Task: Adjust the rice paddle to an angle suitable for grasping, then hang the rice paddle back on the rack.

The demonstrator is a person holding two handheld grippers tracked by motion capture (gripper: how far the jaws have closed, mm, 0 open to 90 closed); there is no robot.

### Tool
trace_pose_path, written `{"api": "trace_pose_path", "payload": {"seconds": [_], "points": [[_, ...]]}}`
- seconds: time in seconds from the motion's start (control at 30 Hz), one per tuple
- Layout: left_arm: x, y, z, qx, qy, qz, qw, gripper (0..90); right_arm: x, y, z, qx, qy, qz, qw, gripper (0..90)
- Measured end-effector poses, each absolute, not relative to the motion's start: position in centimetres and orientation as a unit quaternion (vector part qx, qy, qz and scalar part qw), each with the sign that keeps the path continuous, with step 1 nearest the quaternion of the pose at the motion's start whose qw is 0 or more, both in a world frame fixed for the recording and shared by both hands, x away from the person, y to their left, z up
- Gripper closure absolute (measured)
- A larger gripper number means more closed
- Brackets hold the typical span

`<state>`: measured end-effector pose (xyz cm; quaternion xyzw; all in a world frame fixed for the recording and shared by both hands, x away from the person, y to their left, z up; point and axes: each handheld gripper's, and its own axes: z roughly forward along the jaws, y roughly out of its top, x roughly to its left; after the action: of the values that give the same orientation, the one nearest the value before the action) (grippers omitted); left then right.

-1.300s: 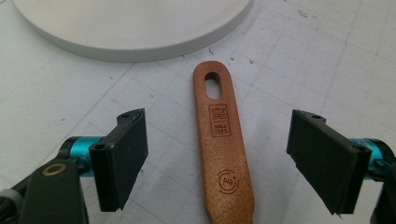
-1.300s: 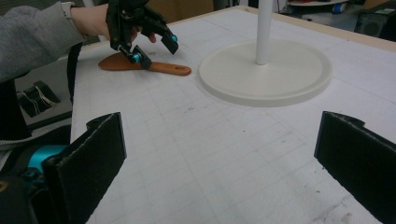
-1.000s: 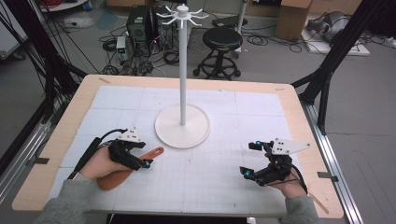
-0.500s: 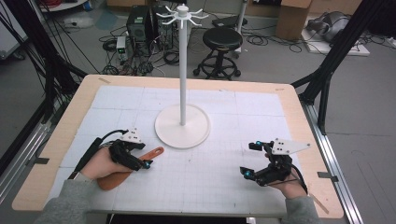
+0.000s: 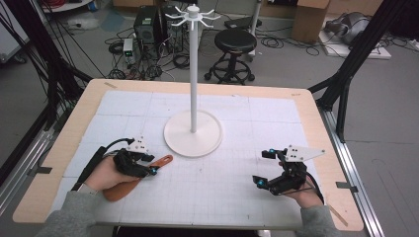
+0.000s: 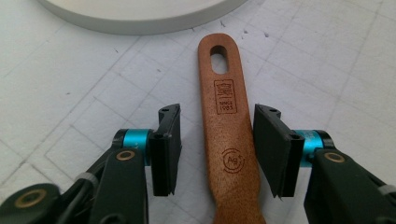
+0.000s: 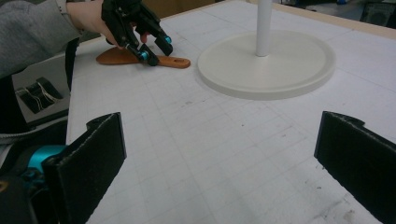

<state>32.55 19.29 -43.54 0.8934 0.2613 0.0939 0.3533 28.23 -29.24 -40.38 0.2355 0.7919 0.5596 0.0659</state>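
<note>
Black stool (image 5: 236,42) on cable-strewn floor (image 5: 276,64)

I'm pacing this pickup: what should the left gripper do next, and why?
Probably finish closing. The left gripper straddles the brown wooden spatula handle lying flat on the white gridded mat; its jaws have just been closing, yet a gap shows at each pad.
</note>
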Motion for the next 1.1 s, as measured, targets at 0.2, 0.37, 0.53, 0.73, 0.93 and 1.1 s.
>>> {"api": "trace_pose_path", "payload": {"seconds": [0.2, 0.37, 0.53, 0.73, 0.93, 1.1], "points": [[32.5, 20.0, -43.8, 0.887, 0.261, 0.095, 0.369, 63.7, 28.1, -29.1, -40.4, 0.234, 0.795, 0.556, 0.066, 1.0], [32.4, 19.9, -43.7, 0.886, 0.266, 0.099, 0.366, 64.1, 28.2, -29.1, -40.4, 0.237, 0.795, 0.554, 0.067, 1.0], [32.4, 19.9, -43.7, 0.885, 0.270, 0.097, 0.367, 64.9, 28.1, -29.1, -40.4, 0.234, 0.796, 0.553, 0.069, 1.0], [32.5, 20.1, -43.5, 0.885, 0.274, 0.094, 0.365, 65.2, 27.9, -29.4, -40.5, 0.238, 0.794, 0.555, 0.070, 1.0], [32.3, 20.9, -42.4, 0.872, 0.279, 0.099, 0.390, 65.2, 28.0, -29.4, -40.6, 0.240, 0.796, 0.552, 0.068, 1.0], [31.8, 21.2, -41.9, 0.867, 0.277, 0.109, 0.400, 65.2, 28.0, -29.4, -40.6, 0.239, 0.797, 0.551, 0.067, 1.0]]}}
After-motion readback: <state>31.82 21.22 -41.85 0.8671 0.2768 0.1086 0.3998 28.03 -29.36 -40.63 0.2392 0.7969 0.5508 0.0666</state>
